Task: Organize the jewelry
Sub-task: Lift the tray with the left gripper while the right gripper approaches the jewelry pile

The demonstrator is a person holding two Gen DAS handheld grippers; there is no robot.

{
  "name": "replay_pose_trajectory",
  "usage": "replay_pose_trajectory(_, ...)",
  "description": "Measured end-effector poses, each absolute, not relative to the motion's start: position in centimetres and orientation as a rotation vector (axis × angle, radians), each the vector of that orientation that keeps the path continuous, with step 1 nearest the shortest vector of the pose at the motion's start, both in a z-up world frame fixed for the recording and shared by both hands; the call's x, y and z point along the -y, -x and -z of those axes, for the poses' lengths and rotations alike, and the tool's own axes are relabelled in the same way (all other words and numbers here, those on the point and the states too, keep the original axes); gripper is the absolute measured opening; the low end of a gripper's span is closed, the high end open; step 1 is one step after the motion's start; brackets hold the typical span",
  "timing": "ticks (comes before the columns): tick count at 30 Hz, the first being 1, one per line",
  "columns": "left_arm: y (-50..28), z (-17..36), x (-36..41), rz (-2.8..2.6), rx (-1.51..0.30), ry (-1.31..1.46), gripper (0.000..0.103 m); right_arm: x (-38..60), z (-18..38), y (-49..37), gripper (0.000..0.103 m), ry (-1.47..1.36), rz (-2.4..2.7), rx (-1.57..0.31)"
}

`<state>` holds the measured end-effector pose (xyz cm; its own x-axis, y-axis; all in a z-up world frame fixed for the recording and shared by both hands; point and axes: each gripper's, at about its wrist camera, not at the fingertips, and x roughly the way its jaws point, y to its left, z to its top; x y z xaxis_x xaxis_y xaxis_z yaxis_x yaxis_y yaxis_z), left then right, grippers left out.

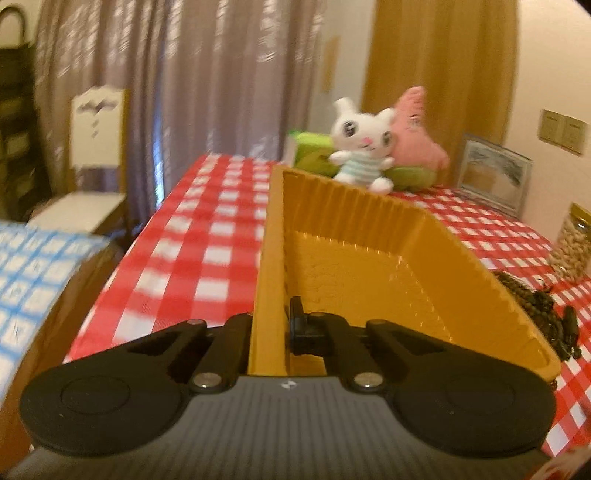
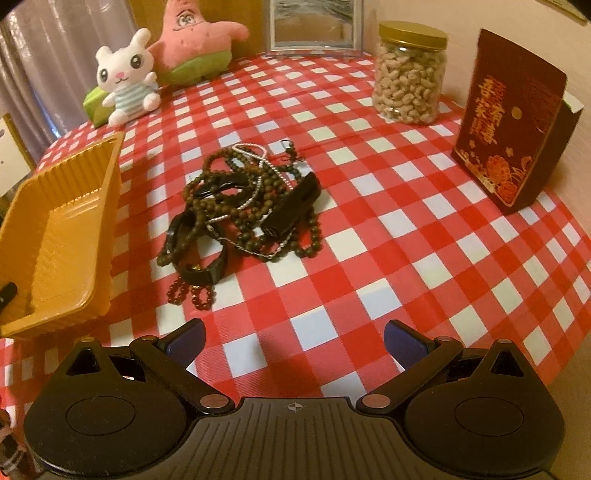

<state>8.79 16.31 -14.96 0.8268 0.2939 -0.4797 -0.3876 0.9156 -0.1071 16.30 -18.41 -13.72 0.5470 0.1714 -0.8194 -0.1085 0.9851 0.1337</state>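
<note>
A yellow ribbed plastic tray [image 1: 369, 258] stands empty on the red-checked tablecloth. My left gripper [image 1: 269, 328] is shut on the tray's near left wall, one finger outside and one inside. The tray [image 2: 55, 236] also shows at the left of the right wrist view, with a black fingertip [image 2: 7, 291] of the left gripper at its near corner. A tangled pile of jewelry [image 2: 243, 206], dark bead strands, thin silver chains and black bands, lies just right of the tray; its edge [image 1: 546, 314] shows in the left wrist view. My right gripper [image 2: 295, 332] hangs open above bare cloth, nearer than the pile.
At the back stand a white bunny plush [image 2: 125, 81], a pink star plush [image 2: 195, 33] and a picture frame [image 2: 314, 26]. A jar of nuts [image 2: 410, 74] and a dark red box [image 2: 513, 125] are to the right. The table's left edge [image 1: 110, 273] drops toward a chair [image 1: 92, 166].
</note>
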Motion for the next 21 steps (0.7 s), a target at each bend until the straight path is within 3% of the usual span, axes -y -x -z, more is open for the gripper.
replay_pose_trajectory(11, -12.9, 12.8, -17.0, -0.136, -0.423, 0.023, 0.003, 19.1, 13.8, -16.5, 0.102, -0.112, -0.087, -0.933)
replay_pose_trajectory(21, -16.5, 12.7, -17.0, -0.065, -0.436, -0.031, 0.003, 17.6, 13.6, -17.3, 0.077, -0.123, -0.095, -0.894)
